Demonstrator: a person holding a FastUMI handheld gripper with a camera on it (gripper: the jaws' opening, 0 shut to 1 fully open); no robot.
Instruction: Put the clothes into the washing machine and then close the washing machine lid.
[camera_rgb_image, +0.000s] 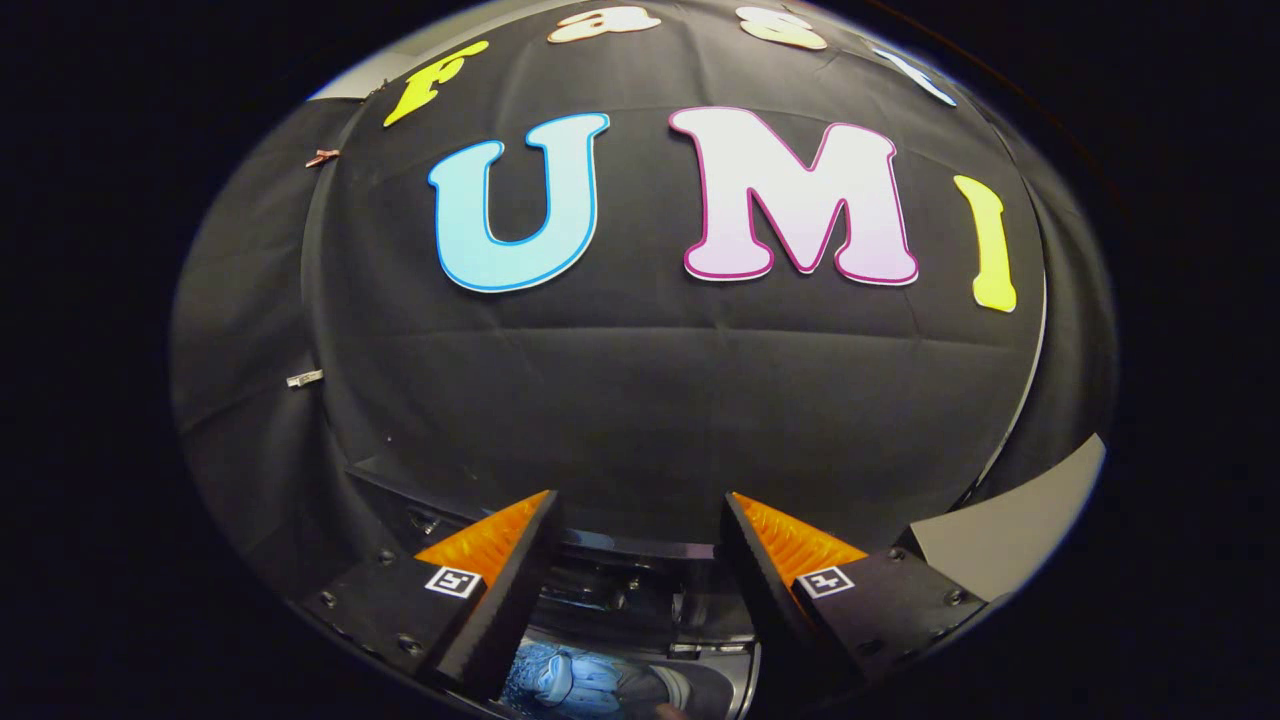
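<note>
Two fingers (640, 560) stand spread apart at the bottom of the frame with nothing between their ridged pads, facing the black cloth wall (640, 400). Low in the gap between them lies a crumpled bluish piece of clothes (565, 680), soft and folded, beside a darker grey fabric. It seems to sit inside the washing machine (640, 590), whose dark glossy rim curves just beyond the fingertips. By my reading the loading is partly or wholly done; the lid cannot be made out, so closing it remains. At lower right, a smooth pale grey panel (1010, 530).
</note>
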